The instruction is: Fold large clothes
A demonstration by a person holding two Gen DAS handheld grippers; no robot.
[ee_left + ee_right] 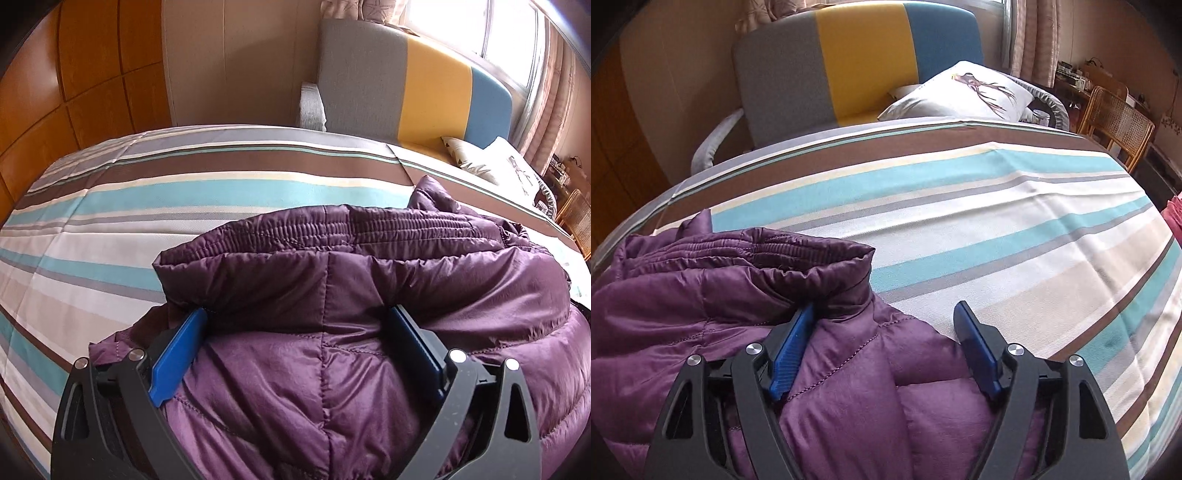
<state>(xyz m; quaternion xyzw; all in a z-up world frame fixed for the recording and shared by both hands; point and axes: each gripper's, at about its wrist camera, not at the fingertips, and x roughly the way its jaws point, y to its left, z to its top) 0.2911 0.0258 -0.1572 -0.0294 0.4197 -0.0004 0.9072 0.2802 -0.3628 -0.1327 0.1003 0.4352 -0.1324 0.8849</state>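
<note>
Folded purple puffer jacket resting on striped bed; left gripper and right gripper straddling it, jaws spread wide, gripping nothing, apparently freeing the fold.

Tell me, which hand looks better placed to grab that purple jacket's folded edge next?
Probably left. The left gripper straddles the purple jacket squarely, its folded edge between open jaws. The right gripper sits at the jacket's corner, one finger over the striped bedspread.

Soft window daylight, fisheye-warped edges
</note>
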